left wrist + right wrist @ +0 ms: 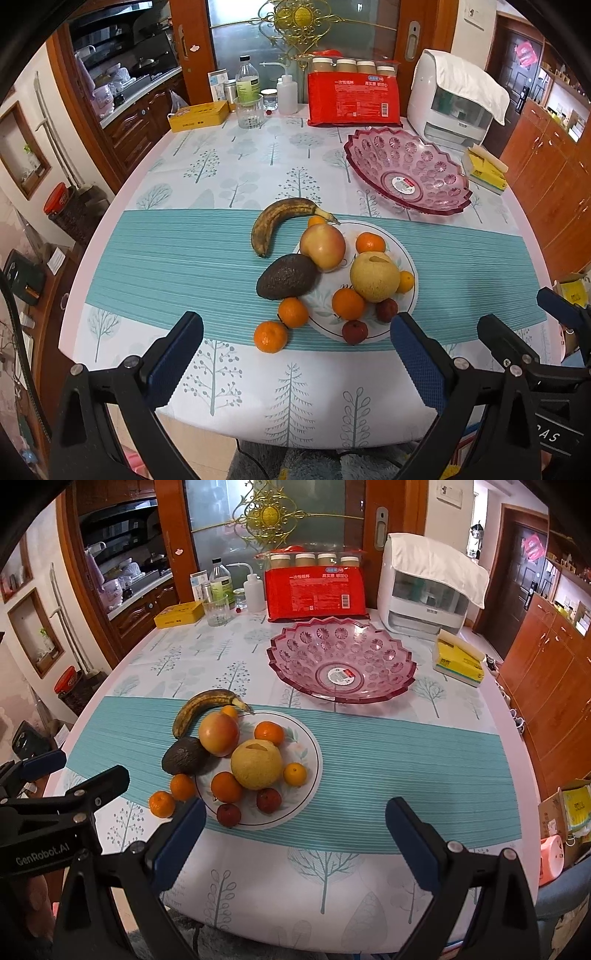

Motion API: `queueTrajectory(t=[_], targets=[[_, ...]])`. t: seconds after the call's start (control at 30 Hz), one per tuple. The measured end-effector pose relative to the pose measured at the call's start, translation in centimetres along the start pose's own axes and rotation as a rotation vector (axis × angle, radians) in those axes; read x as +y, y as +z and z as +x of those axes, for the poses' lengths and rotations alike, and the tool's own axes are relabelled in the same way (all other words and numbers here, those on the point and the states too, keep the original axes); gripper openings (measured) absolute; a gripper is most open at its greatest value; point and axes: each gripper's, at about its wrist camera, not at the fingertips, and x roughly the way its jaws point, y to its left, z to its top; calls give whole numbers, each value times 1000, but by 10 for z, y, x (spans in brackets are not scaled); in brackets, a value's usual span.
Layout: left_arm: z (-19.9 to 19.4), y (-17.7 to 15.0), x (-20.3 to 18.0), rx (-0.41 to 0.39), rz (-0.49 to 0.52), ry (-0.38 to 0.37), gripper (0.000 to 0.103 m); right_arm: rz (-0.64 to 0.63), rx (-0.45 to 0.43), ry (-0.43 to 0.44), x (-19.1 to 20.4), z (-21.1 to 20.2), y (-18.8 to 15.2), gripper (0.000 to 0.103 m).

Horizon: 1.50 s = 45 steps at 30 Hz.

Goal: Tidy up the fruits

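At the desk's (pixel 122 258) near edge both grippers, left (pixel 295 354) and right (pixel 295 836), hover with fingers spread, empty; beyond, fruit crowds a white plate (pixel 310 746), the pink bowl (pixel 341 661) apparently bare.

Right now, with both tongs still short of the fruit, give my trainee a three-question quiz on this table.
1. True or false: the pink glass bowl already holds fruit.
2. Multiple choice: the avocado lies A) fully on the white plate, B) at the plate's left edge, beside the apple, C) inside the bowl.
3. Fill in: the two loose tangerines, one and the other, lie on the table to the ____ of the plate.

Key: 1 false, the bowl is empty. 2 B. 3 left. Both the left tongs and the right tongs are open and hold nothing.
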Motion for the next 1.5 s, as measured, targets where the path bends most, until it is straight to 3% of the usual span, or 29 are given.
queueTrajectory(t=[0.4, 0.77, 1.5], targets=[[-2, -5, 1, -6, 14, 1, 101, -4, -32, 22, 0, -9, -3, 98], [-3, 11, 3, -6, 37, -2, 101, 16, -38, 8, 1, -10, 5, 98], [20, 25, 26, 18, 24, 21, 101, -3, 10, 21, 17, 16, 19, 98]])
